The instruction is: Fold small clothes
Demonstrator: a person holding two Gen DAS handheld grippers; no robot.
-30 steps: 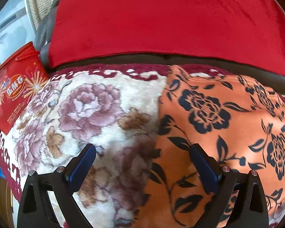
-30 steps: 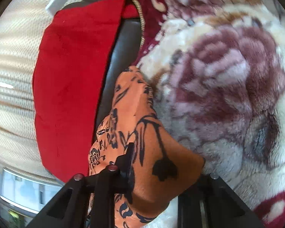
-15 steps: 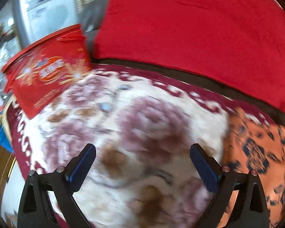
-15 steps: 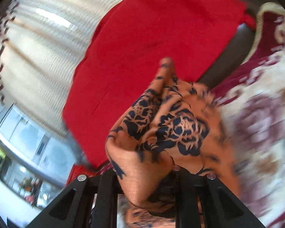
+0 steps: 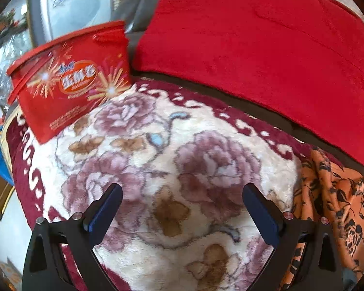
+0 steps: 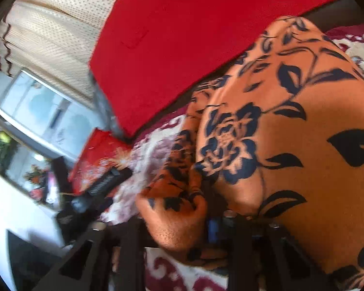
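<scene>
The small garment is orange cloth with a dark floral print. In the right wrist view the orange garment (image 6: pixel 291 131) fills the right half, draped over my right gripper (image 6: pixel 206 228), which is shut on a fold of it; the fingertips are hidden by the cloth. In the left wrist view the garment (image 5: pixel 337 206) hangs bunched at the far right edge. My left gripper (image 5: pixel 182 208) is open and empty, hovering over the cream floral blanket (image 5: pixel 157 165), left of the garment.
A red snack box (image 5: pixel 70 84) stands on the blanket's far left corner. A red cushion (image 5: pixel 267 43) leans along the dark sofa back. My left gripper's body also shows in the right wrist view (image 6: pixel 104 181). A cream curtain (image 6: pixel 55 29) and a window are behind.
My right gripper lifted and carried the garment up off the blanket and swung it round. My left gripper moved off the garment to the left, over bare blanket, staying open.
</scene>
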